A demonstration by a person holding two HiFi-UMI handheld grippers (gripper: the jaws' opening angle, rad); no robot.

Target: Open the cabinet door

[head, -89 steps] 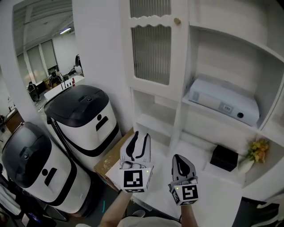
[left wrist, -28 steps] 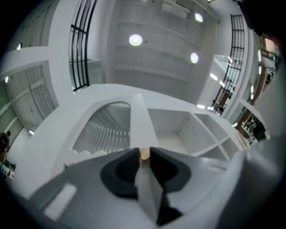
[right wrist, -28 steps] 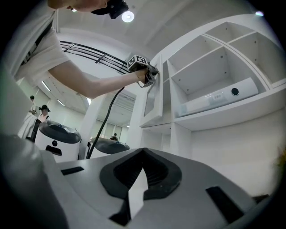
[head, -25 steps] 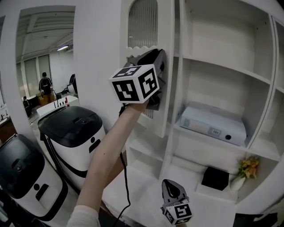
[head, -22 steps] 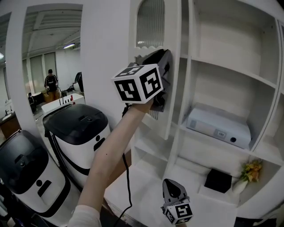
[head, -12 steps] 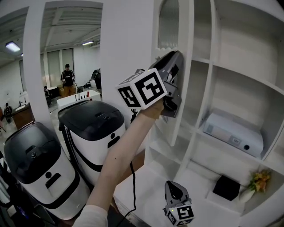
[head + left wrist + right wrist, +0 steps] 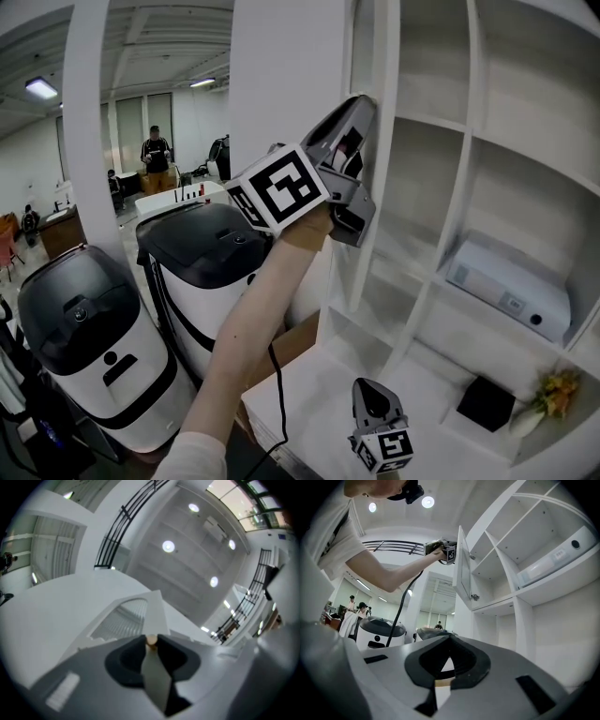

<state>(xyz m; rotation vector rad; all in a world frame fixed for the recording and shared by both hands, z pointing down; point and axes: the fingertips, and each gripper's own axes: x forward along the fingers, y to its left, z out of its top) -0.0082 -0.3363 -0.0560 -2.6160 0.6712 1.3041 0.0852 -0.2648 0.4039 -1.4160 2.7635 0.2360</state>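
The white cabinet door (image 7: 377, 197) with a ribbed glass pane (image 7: 123, 619) stands swung out, nearly edge-on in the head view. My left gripper (image 7: 357, 110) is raised to the door's free edge and is shut on its small tan knob (image 7: 151, 641), which sits between the two jaws. In the right gripper view the same door (image 7: 462, 569) hangs open with the left gripper (image 7: 442, 550) at its edge. My right gripper (image 7: 371, 405) hangs low in front of the bottom shelf, its jaws together with nothing in them.
Two white appliances with black lids (image 7: 202, 267) (image 7: 84, 328) stand left of the cabinet, beside a cardboard box (image 7: 292, 345). On the shelves lie a white device (image 7: 511, 286), a black box (image 7: 486, 403) and a small flower vase (image 7: 548, 398). People stand far off at the left.
The door has swung further open, from angled to nearly edge-on. My left gripper moved with the knob and rolled. The right gripper stayed low.
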